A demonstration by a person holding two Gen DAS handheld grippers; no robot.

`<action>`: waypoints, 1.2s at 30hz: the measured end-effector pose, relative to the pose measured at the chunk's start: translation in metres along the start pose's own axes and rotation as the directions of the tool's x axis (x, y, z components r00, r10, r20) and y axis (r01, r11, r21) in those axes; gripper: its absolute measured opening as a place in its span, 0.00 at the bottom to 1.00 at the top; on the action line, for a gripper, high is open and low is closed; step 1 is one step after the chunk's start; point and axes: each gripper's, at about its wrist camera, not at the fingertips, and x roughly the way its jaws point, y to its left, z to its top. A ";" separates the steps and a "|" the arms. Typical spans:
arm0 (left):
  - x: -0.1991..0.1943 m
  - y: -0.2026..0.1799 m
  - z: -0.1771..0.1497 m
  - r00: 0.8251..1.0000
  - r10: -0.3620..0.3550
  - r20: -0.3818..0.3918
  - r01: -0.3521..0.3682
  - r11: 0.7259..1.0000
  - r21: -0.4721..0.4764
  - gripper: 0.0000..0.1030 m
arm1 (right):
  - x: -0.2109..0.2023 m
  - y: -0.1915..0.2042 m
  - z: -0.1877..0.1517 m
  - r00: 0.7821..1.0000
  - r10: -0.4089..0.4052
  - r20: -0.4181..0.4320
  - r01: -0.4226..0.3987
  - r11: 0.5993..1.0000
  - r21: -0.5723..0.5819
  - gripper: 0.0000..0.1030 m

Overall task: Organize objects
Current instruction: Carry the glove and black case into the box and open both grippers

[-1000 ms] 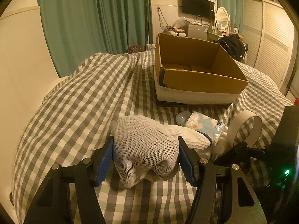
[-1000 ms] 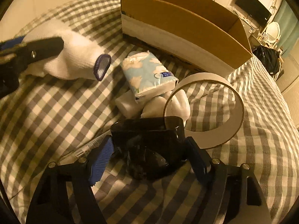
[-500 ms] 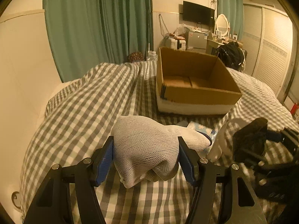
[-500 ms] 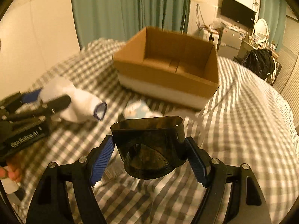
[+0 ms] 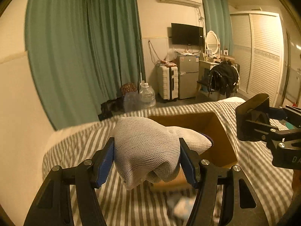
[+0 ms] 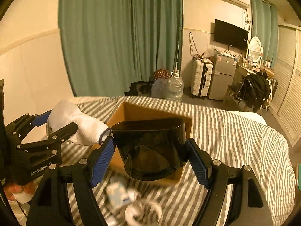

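Note:
My left gripper is shut on a white knitted sock and holds it in the air just before the open cardboard box. It also shows in the right wrist view. My right gripper is shut on a dark translucent plastic cup, held above the near wall of the box. The cup shows at the right of the left wrist view.
The box sits on a checked bedspread. A tissue pack and a white tape ring lie blurred on the bed below the grippers. Green curtains, water jugs, a suitcase and a fridge stand beyond the bed.
Both grippers have lifted off the bed with their objects and moved forward to the box. The tissue pack and ring have dropped to the bottom of the views.

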 end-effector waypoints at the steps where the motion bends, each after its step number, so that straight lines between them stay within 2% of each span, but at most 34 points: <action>1: 0.011 -0.002 0.009 1.000 -0.014 -0.008 0.014 1.000 0.007 0.64 | 0.009 -0.005 0.008 1.000 0.004 -0.007 -0.004 1.000 0.008 0.74; 3: 0.037 -0.006 0.026 0.999 -0.037 -0.028 0.037 0.999 0.017 0.64 | 0.030 -0.016 0.024 0.999 0.013 -0.029 -0.012 0.999 0.034 0.74; 7: 0.088 -0.014 0.042 0.997 -0.038 -0.069 0.041 0.998 0.037 0.64 | 0.078 -0.043 0.042 0.996 0.027 -0.089 -0.019 0.996 0.085 0.74; 13: 0.148 -0.031 0.017 0.983 -0.040 -0.179 0.055 0.995 0.083 0.64 | 0.128 -0.066 0.037 0.987 0.016 -0.162 0.001 0.995 0.104 0.74; 15: 0.155 -0.039 0.010 0.984 -0.008 -0.176 0.030 0.992 0.123 0.64 | 0.141 -0.069 0.030 0.982 0.023 -0.186 -0.003 0.994 0.109 0.74; 18: 0.155 -0.048 0.006 0.986 0.007 -0.164 0.019 0.988 0.155 0.64 | 0.153 -0.068 0.017 0.977 0.026 -0.213 -0.006 0.996 0.094 0.74; 23: 0.152 -0.050 0.005 0.983 -0.043 -0.176 0.068 0.987 0.143 0.64 | 0.156 -0.070 0.011 0.980 0.033 -0.198 -0.009 0.993 0.118 0.75; 24: 0.150 -0.052 0.004 0.984 -0.042 -0.175 0.069 0.986 0.151 0.67 | 0.155 -0.072 0.012 0.982 0.039 -0.187 -0.013 0.991 0.136 0.79; 25: 0.148 -0.053 0.004 0.985 -0.038 -0.171 0.066 0.985 0.158 0.70 | 0.151 -0.074 0.013 0.984 0.051 -0.173 -0.023 0.987 0.159 0.91; 26: 0.146 -0.054 0.003 0.986 -0.039 -0.164 0.066 0.985 0.161 0.72 | 0.148 -0.077 0.015 0.985 0.058 -0.161 -0.029 0.983 0.179 0.96; 28: 0.138 -0.053 0.005 0.988 -0.045 -0.146 0.068 0.986 0.152 0.92 | 0.138 -0.080 0.021 0.988 0.054 -0.144 -0.023 0.978 0.206 0.98; 29: 0.134 -0.051 0.006 0.989 -0.053 -0.137 0.072 0.987 0.141 0.95 | 0.131 -0.082 0.024 0.990 0.053 -0.133 -0.024 0.977 0.212 0.98; 32: 0.118 -0.043 0.009 0.990 -0.074 -0.122 0.086 0.991 0.100 0.95 | 0.106 -0.077 0.031 0.996 0.033 -0.088 -0.015 0.979 0.204 0.98; 36: 0.090 -0.024 0.012 0.992 -0.060 -0.112 0.064 0.997 0.035 0.96 | 0.067 -0.067 0.038 1.000 -0.014 -0.023 0.017 0.989 0.150 0.98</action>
